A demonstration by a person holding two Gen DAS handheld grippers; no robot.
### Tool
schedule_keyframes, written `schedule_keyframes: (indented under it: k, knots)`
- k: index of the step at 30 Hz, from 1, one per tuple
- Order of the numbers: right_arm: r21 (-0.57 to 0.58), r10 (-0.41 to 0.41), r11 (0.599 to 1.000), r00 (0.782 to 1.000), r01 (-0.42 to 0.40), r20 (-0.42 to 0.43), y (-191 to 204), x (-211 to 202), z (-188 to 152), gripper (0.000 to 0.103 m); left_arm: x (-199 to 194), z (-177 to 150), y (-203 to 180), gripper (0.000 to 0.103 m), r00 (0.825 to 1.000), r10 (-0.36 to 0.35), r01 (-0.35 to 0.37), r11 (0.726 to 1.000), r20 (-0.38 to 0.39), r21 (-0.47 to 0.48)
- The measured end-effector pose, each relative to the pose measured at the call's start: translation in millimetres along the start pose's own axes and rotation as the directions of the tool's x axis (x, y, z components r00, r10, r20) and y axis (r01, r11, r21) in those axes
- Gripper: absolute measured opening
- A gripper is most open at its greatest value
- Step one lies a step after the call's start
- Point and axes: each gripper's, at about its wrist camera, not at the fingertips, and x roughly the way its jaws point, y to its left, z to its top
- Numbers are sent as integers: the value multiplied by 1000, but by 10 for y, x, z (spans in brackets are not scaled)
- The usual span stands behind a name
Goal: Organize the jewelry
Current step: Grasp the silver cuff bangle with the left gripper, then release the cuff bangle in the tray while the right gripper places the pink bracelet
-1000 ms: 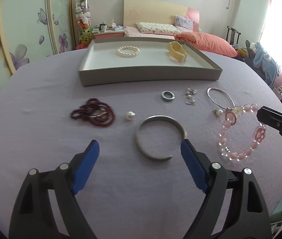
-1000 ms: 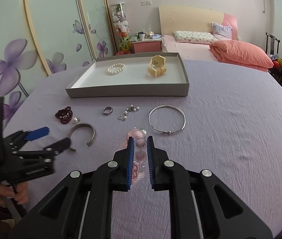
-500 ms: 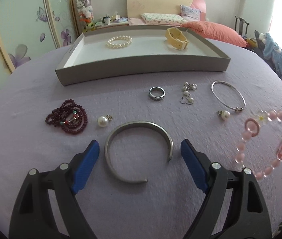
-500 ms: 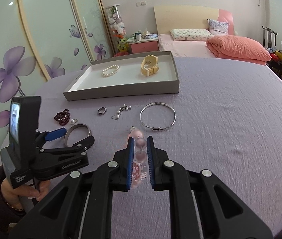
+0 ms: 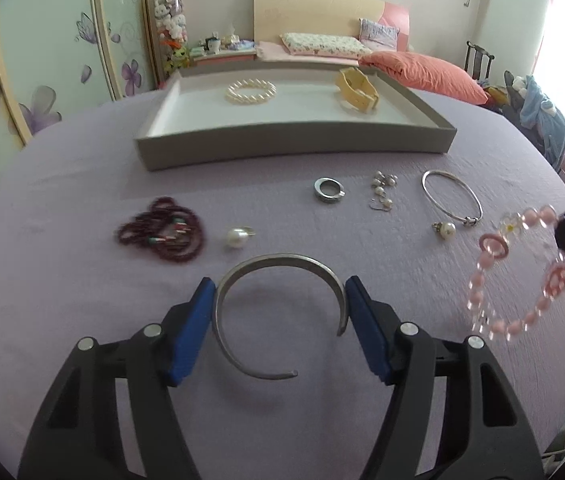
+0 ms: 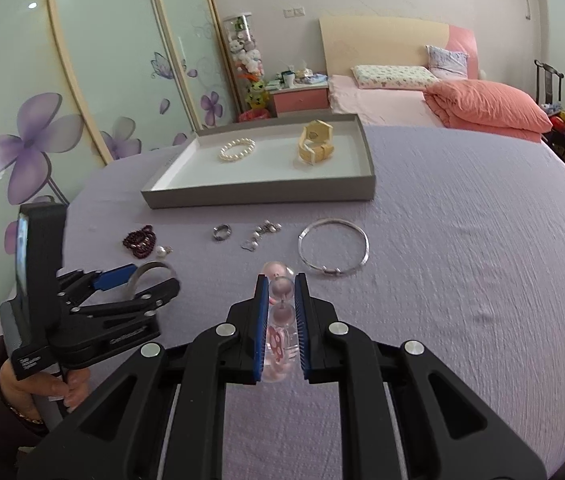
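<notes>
1. Where the lilac cloth covers it, the worktop (image 6: 462,240) carries everything, the grey tray (image 5: 294,146) at its far side and loose jewelry in front of that.
2. Inside the tray's white floor lie two pieces, well apart: a pearl bracelet (image 5: 251,91) toward the left and a cream-yellow watch (image 5: 356,85) toward the right, its strap curled in a loop.
3. Held by a hand at the lower left of the right wrist view, the left tool (image 5: 281,304) is low over the cloth with its blue pads (image 5: 192,328) spread to either side of the silver cuff bangle (image 5: 278,312). The pads sit right at the cuff's outer edges; whether they actually press it is hard to tell, so I read the tool as released.
4. Raised above the cloth, the right tool (image 6: 281,320) is clenched on the pink bead bracelet (image 5: 522,276), which hangs from it clear of the worktop at the right of the left wrist view.
5. Flat on the cloth right of centre lies a thin silver bangle (image 5: 452,198), with a pearl earring (image 5: 445,229) just beside its near edge.
6. At the left lies a heap of dark red beads (image 5: 162,234), and near it a single pearl stud (image 5: 237,237).
7. Between tray and cuff sit a silver ring (image 5: 328,190) and a small cluster of pearl earrings (image 5: 382,190).
</notes>
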Motion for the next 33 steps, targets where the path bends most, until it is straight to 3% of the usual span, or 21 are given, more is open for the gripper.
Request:
schedule_keyframes:
  k: [16, 33]
  knots:
    - [-41, 40, 998, 998, -38, 58, 267, -98, 242, 13, -708, 102, 557, 66, 981, 86, -79, 996, 171, -45]
    - [-44, 40, 998, 997, -37, 59, 315, -83, 276, 14, -699, 83, 623, 66, 981, 90, -82, 995, 171, -56]
